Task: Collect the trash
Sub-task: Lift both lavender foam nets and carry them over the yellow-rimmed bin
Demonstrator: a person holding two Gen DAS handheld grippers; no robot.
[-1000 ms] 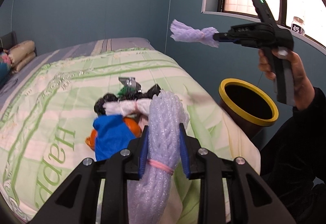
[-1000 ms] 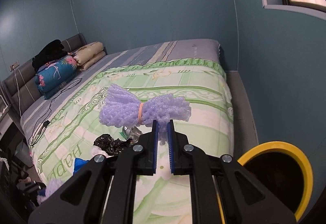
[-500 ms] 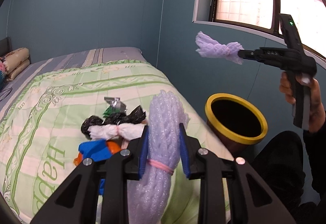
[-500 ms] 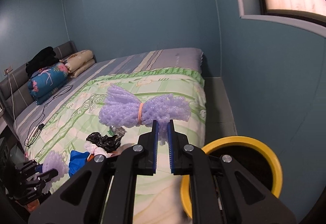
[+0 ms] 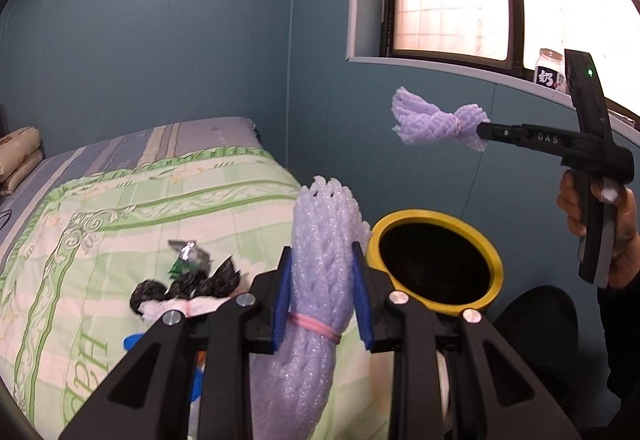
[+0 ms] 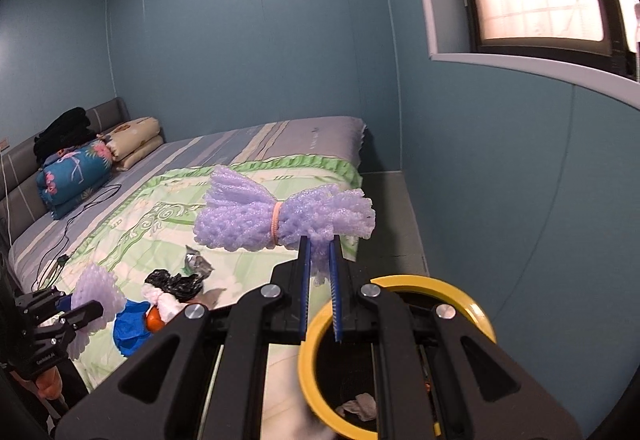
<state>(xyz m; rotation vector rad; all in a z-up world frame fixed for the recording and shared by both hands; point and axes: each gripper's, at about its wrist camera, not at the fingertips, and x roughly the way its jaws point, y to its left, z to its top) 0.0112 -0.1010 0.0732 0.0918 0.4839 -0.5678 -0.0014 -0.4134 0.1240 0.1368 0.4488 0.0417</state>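
My left gripper (image 5: 322, 272) is shut on a pale purple foam net roll (image 5: 320, 240) tied with a pink band, held upright above the bed's edge, left of the bin. My right gripper (image 6: 320, 264) is shut on a second purple foam net bundle (image 6: 280, 218), over the yellow-rimmed bin (image 6: 396, 282). The bin (image 5: 436, 218) stands on the floor beside the bed. The right gripper and its bundle (image 5: 436, 120) show high above the bin in the left wrist view. The left gripper (image 6: 86, 304) shows at lower left in the right wrist view.
More trash lies on the green bedspread (image 5: 120, 220): a black bag (image 5: 188, 284), a foil wrapper (image 5: 186, 252), white tissue (image 5: 188, 306), blue and orange pieces (image 6: 134, 324). A crumpled scrap (image 6: 358, 406) lies inside the bin. Pillows (image 6: 100, 160) sit at the headboard. A jar (image 5: 550, 70) stands on the windowsill.
Both grippers have swung right, toward the bin. The right gripper with its bundle has moved from over the bed to over the bin's rim. Both stayed shut.
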